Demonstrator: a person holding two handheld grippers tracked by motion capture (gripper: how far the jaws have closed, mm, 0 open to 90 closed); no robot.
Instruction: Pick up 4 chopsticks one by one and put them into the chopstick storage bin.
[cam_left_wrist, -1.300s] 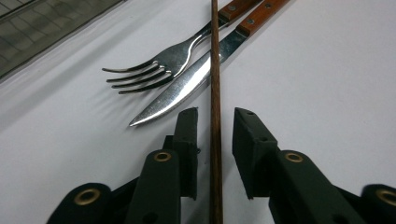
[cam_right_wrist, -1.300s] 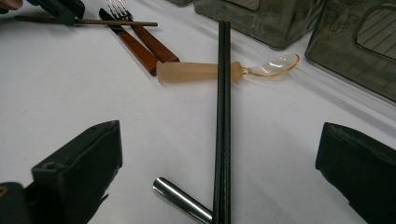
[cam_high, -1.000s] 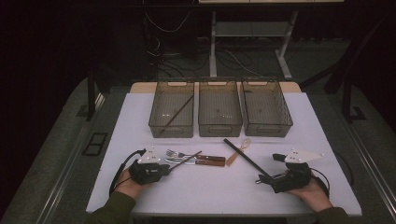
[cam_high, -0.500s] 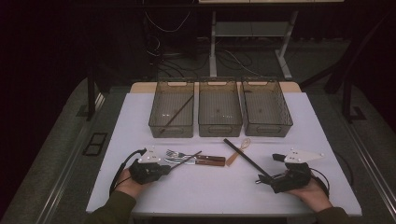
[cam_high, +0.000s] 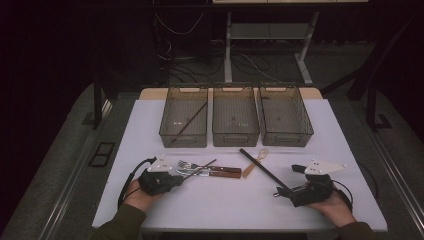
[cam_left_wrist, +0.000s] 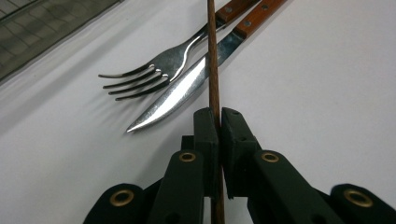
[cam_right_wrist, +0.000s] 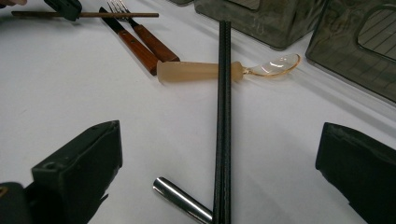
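Observation:
My left gripper (cam_left_wrist: 218, 116) is shut on a thin brown wooden chopstick (cam_left_wrist: 212, 60) that runs forward over a steel knife (cam_left_wrist: 182, 91) and beside a fork (cam_left_wrist: 149, 74), both with wooden handles. In the high view the left gripper (cam_high: 181, 176) sits at the table's front left, with the chopstick (cam_high: 202, 167) angled up and to the right. My right gripper (cam_right_wrist: 219, 128) stands open at the front right (cam_high: 280, 192). Between its jaws lies a pair of black chopsticks (cam_right_wrist: 222, 107), crossing a translucent spoon (cam_right_wrist: 201, 71). A short metal rod (cam_right_wrist: 182, 200) lies near the jaws.
Three smoky transparent bins (cam_high: 185, 135) (cam_high: 235, 135) (cam_high: 286, 135) stand in a row at the back of the white table (cam_high: 350, 150). The left bin holds a brown chopstick (cam_high: 190, 120). The table's front edge runs just under both hands.

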